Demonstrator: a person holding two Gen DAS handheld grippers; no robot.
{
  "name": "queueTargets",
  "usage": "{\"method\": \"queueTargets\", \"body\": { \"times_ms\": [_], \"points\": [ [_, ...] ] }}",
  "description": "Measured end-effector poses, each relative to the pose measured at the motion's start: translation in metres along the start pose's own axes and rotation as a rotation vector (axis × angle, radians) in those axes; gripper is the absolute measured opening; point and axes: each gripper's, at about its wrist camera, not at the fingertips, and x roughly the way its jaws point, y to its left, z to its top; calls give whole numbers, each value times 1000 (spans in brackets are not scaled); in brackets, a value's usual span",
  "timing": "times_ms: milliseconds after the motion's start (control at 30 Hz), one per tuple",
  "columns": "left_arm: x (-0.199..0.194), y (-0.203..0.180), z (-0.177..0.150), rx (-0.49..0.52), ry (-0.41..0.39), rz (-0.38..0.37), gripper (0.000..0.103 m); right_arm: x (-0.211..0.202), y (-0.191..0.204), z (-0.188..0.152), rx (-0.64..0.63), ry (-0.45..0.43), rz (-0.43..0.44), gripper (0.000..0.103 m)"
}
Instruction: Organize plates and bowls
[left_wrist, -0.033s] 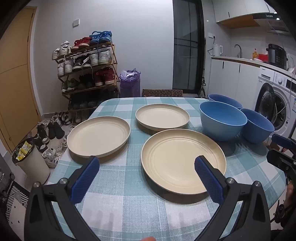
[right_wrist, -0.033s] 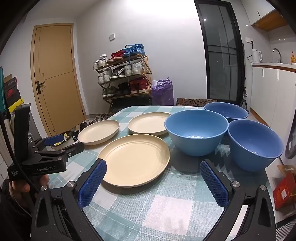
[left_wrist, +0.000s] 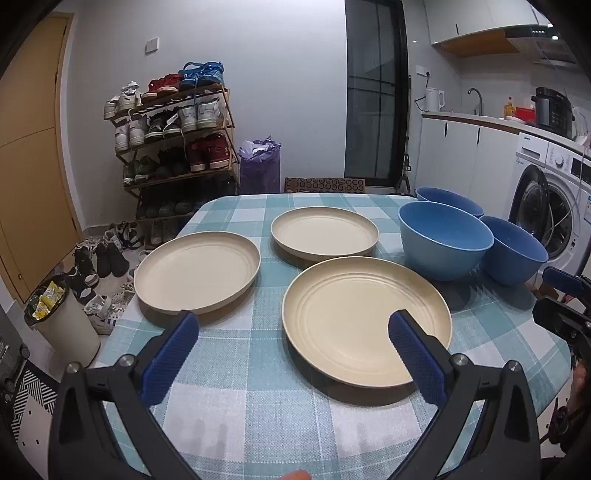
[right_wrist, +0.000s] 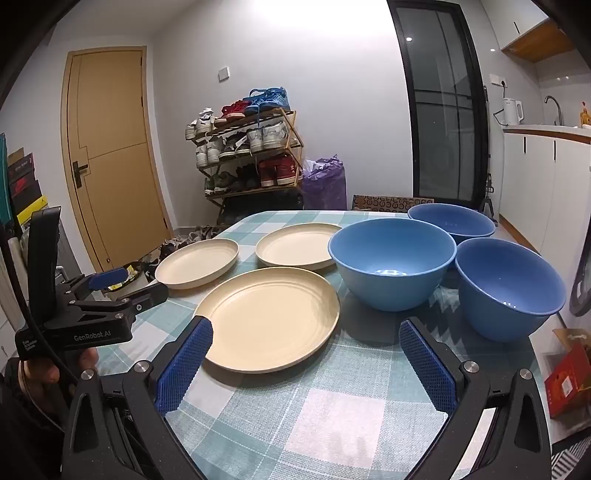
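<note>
Three cream plates (left_wrist: 365, 317) and three blue bowls (right_wrist: 391, 258) sit separately on a checked tablecloth (left_wrist: 236, 406). Left gripper (left_wrist: 295, 347) and right gripper (right_wrist: 306, 350) hover wide open, empty. The smooth-looking plates, possibly plastic, could slide when pinched.

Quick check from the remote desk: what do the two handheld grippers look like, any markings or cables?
Both are black plastic frames with silver screws and blue textured finger pads. The left gripper carries white "GenRobot.AI" lettering on its body, a tall black block behind, and a black cable looping down past the hand. The right gripper shows the same blue pads.
</note>
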Motion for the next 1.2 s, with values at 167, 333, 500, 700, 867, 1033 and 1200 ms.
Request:
{"method": "queueTargets", "body": {
  "times_ms": [167,333,500,700,867,1033,1200],
  "points": [
    [-1,1,0,-5,-4,-4,103,-1,0,0,1,0,-2,103],
    [0,-1,0,-2,-6,0,103,-1,1,1,1,-4,-2,103],
    [-1,-1,3,0,-7,1,103,1,1,2,-4,1,1,103],
    [0,-1,1,4,-2,5,103,-2,3,1,-1,-9,9,103],
    [2,0,0,1,7,3,103,0,2,0,4,-4,12,103],
    [2,1,-1,-2,11,5,103,-1,3,0,8,-2,11,103],
    [2,2,0,-3,9,6,103,-3,4,1,3,-3,10,103]
  ]
}}
